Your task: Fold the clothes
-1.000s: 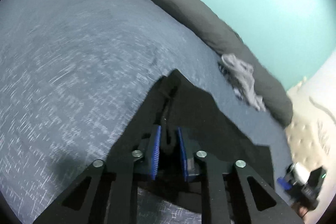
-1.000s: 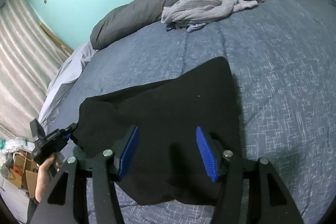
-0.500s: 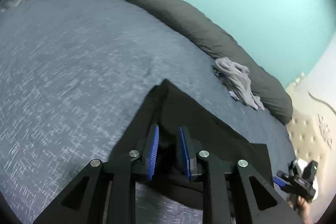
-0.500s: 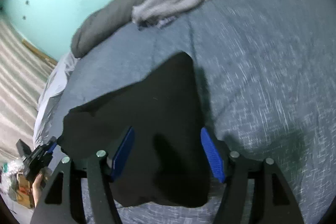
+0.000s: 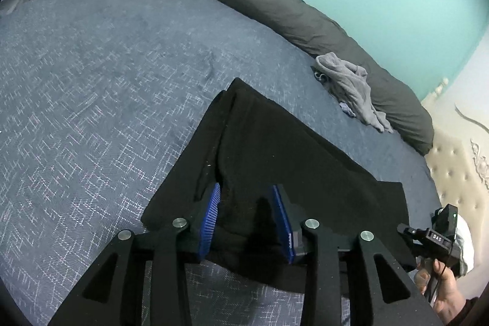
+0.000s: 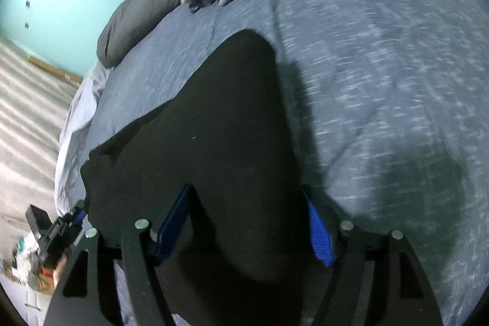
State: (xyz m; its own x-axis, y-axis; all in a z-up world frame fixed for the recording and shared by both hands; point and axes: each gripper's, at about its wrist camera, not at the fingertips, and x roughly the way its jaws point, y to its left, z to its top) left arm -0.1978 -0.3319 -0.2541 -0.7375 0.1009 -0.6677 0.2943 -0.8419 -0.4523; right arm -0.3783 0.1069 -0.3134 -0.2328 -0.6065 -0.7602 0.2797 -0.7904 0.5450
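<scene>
**Both hand-held grippers released over the black garment**

Your left hand-held gripper (image 5: pixel 246 214) has just been opening: its pads stand apart w/ a ridge of the black garment (image 5: pixel 275 148) between them, not pinched. Your right hand-held gripper (image 6: pixel 244 222) is spread wide above the same cloth, holding nothing. The garment lies flat on the bed (image 5: pixel 91 81), near edge toward you, far corner pointing at the wall.

Risks, as I judge them:
- Left-wrist view shows a doubled layer along the garment's left side. Pinch there w/o looking and you prob. take one layer only, so the fold goes skewed.
- Right view is blurred & black on black, so edges are hard to read; a bite could catch the bedcover too and drag it.
- Uneven lift btwn the two sides would twist the cloth.

Around: a crumpled grey garment (image 5: pixel 351 87) sits well apart, against the rolled dark duvet (image 5: pixel 275 5) by the wall. Nothing blocks the fold path.
</scene>
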